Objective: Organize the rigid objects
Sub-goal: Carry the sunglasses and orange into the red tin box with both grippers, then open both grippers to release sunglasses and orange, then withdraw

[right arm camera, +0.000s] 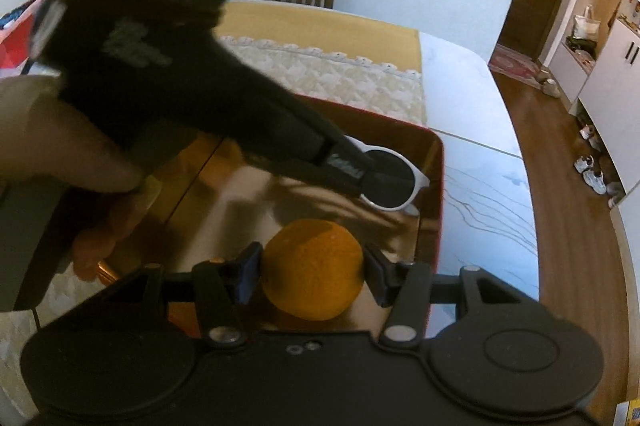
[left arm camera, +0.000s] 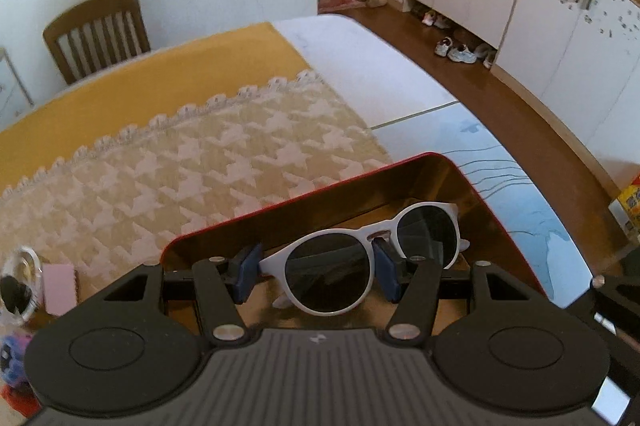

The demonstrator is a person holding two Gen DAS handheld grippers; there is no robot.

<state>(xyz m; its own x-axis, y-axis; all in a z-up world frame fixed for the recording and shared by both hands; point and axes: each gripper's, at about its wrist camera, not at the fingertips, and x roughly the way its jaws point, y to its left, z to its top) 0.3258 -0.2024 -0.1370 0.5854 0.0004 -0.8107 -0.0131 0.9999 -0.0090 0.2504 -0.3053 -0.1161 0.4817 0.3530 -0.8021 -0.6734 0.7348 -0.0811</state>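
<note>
A: White-framed sunglasses (left arm camera: 362,258) lie between the blue pads of the left tongs (left arm camera: 314,272), one lens in the gap, the other lens out toward 2 o'clock. The pads touch the frame on both sides, so I judge the tongs are gripping it.

B: And where are they?

A: Inside the red-rimmed tray (left arm camera: 472,178) with the shiny golden floor, in its far right corner. Whether the frame already rests on the floor, I cannot tell.

B: The right tongs (right arm camera: 312,272)?

A: Closed on an orange (right arm camera: 314,270), low over the same tray, nearer to the person.

B: So the relation that matters?

A: From the orange, the sunglasses (right arm camera: 394,182) are at about 1 o'clock, near but apart. Their long axis runs across the left tongs, along the far wall. I judge the orange has free floor below it.
</note>
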